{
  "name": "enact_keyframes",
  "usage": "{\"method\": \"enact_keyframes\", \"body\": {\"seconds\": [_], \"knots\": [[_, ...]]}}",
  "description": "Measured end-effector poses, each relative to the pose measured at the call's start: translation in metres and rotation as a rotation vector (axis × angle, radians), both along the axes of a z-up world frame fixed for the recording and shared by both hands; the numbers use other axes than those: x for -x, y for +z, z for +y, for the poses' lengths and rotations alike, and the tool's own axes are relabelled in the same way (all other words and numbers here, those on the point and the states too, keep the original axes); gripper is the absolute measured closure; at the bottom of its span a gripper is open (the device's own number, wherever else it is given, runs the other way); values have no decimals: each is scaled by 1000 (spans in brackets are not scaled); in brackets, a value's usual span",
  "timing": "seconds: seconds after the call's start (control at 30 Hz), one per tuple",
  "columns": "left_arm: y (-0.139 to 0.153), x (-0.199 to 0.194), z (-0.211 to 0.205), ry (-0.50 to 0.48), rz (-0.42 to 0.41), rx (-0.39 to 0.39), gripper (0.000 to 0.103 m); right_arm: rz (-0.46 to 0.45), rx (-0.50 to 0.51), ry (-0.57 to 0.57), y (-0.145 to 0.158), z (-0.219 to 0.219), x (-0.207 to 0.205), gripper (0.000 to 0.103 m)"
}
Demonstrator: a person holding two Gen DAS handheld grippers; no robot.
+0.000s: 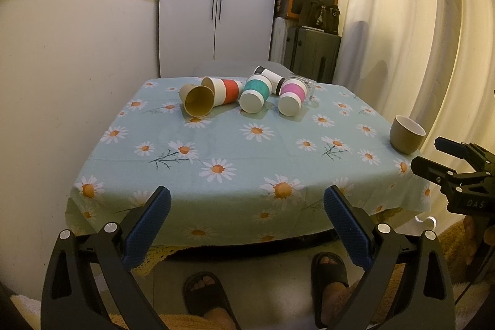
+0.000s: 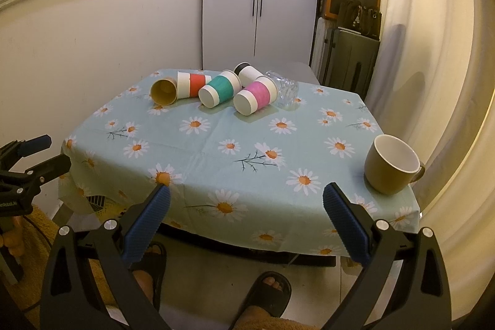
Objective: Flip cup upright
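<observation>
I hold two grippers in front of a small table covered with a pale blue daisy cloth. My left gripper hangs off the near edge, its blue-padded fingers spread wide with nothing between them. My right gripper sits the same way, wide and empty, off the near edge toward the right corner.

One mug, brown outside and white inside, stands upright at the near right corner, mouth up. I judge that one as done, or as never needing a flip.

Along the far edge a cluster of cups lies tipped on its side: a plain brown paper cup at the left with its mouth toward me, then a red-banded cup, a teal-banded cup, a pink-banded cup, a black-rimmed cup behind them, and a clear glass at the right. They touch or nearly touch.

None of these is upright, and both grippers are well away from them, so most of the work appears to be ahead.
</observation>
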State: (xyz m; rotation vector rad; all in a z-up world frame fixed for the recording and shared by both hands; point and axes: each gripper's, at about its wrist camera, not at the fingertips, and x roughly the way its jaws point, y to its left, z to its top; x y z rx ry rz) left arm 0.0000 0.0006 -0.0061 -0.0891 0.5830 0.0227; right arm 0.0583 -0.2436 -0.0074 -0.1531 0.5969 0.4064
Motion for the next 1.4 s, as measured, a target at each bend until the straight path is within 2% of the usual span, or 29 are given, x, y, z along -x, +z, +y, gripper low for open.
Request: {"method": "enact_keyframes", "body": {"seconds": [0.37, 0.63, 0.73, 0.9, 1.0, 1.1, 1.17, 1.2, 1.27, 1.4], "knots": [[-6, -8, -9, -6, 36, -3, 7, 42, 4, 1, 0, 6, -12, 5], [16, -46, -12, -79, 61, 0, 7, 132, -64, -14, 9, 6, -47, 5], [26, -67, -10, -109, 73, 22, 7, 170, -104, -25, 17, 6, -72, 5], [42, -109, -11, -139, 78, -5, 7, 229, -179, -43, 34, 7, -129, 5], [48, -134, -6, -138, 84, 4, 7, 315, -245, -57, 37, 10, -174, 5], [46, -157, -2, -152, 104, 21, 7, 436, -326, -53, 31, 17, -222, 5], [41, -172, 2, -162, 130, 45, 7, 485, -345, -61, 26, 26, -249, 6], [39, -177, 2, -165, 139, 54, 7, 500, -350, -62, 24, 30, -261, 7], [34, -188, 5, -168, 160, 73, 7, 530, -341, -78, 17, 38, -284, 16], [20, -206, 11, -168, 192, 111, 7, 603, -339, -125, -4, 48, -323, 17]]}}
